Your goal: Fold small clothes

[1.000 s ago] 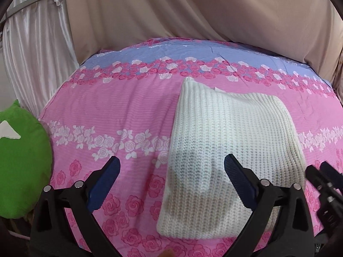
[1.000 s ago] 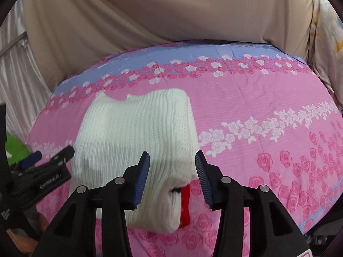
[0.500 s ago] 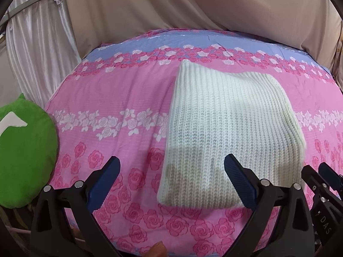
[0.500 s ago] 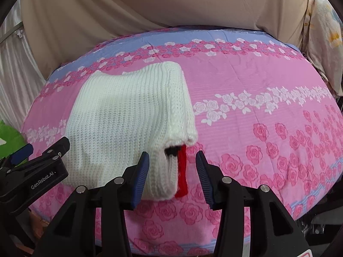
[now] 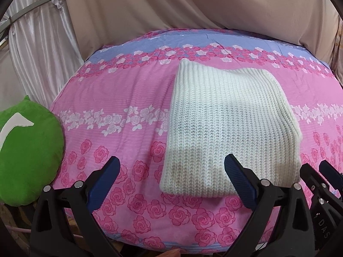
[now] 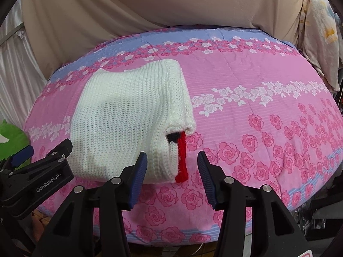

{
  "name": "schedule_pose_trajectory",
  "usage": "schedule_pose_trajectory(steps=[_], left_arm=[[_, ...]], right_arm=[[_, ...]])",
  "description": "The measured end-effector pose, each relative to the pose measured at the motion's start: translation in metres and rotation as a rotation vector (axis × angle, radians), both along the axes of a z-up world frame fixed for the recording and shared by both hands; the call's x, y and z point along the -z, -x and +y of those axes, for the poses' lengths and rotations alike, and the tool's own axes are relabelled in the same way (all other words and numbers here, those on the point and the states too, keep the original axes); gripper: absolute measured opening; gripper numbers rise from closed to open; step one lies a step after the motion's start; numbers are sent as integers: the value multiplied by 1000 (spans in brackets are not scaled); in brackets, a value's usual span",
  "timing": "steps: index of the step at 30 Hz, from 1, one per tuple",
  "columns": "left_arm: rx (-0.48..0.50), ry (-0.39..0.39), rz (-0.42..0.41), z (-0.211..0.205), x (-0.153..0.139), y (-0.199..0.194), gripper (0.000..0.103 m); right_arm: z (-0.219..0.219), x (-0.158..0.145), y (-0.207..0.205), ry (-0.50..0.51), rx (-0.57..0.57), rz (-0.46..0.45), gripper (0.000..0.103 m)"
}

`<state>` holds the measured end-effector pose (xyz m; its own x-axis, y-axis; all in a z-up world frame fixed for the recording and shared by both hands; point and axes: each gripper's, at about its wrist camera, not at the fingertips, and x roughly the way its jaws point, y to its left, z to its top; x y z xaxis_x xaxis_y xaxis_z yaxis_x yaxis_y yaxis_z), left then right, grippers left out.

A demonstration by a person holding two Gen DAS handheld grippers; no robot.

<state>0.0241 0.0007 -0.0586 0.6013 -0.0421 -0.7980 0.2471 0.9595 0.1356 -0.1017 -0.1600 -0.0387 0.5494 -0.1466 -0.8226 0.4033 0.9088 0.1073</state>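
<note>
1. A cream chunky-knit folded sweater is lying flat on the pink rose-print bed, a red and black trim poking from its near right corner.
2. It is looking soft, thick and floppy; pinching all layers along the near edge seems safest.
3. The left gripper is hovering wide apart and empty.
4. The right gripper, its jaws having just been opening, is standing half-wide with nothing pressed between them.
</note>
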Motion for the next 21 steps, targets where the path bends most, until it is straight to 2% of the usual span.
schedule_pose_trajectory(steps=[21], left_arm=[[6,5,8,3,-2,0,96]], right_arm=[[8,-4,0,4,-5,-11,48]])
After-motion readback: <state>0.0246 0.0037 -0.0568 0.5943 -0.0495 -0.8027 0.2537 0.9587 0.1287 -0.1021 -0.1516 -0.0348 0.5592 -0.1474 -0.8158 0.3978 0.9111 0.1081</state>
